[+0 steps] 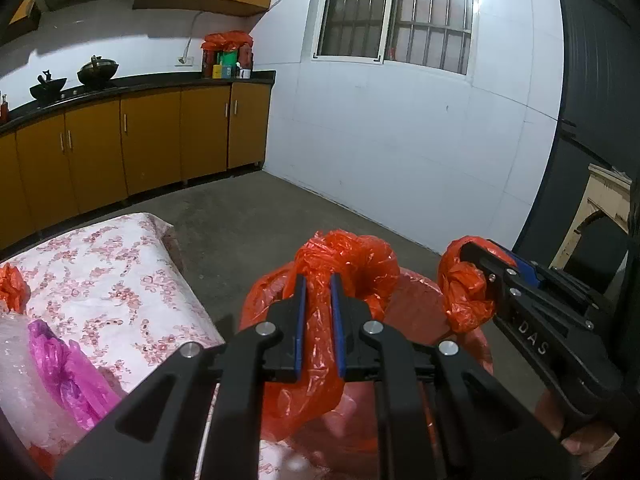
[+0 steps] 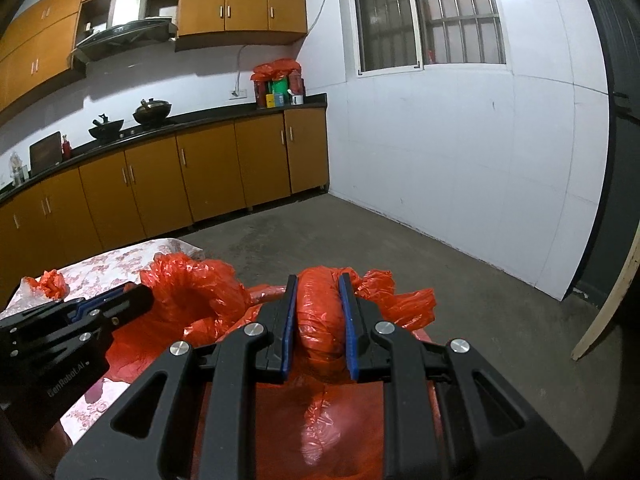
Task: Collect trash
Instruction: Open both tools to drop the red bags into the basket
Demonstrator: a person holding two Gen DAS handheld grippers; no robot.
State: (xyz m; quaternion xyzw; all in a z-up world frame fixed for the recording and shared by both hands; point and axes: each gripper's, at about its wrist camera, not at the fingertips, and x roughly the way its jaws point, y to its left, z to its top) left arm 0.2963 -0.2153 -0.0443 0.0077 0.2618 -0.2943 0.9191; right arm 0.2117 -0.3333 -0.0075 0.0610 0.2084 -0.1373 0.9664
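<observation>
Left wrist view: left hand-held gripper [image 1: 318, 288] pinches one twisted ear of the red trash bag [image 1: 304, 380] beside the floral worktop [image 1: 120, 272]; right hand-held gripper [image 1: 474, 262], just right, pinches the other.

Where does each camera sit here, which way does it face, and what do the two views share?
Left wrist: on the left tool, looking forward and slightly down at the red bag it clamps; the right tool and fingers show.
Right wrist: on the right tool, clamping the bag's other bunched handle; the left tool shows.
Shared: bag, floral table, cabinets, window.
</observation>
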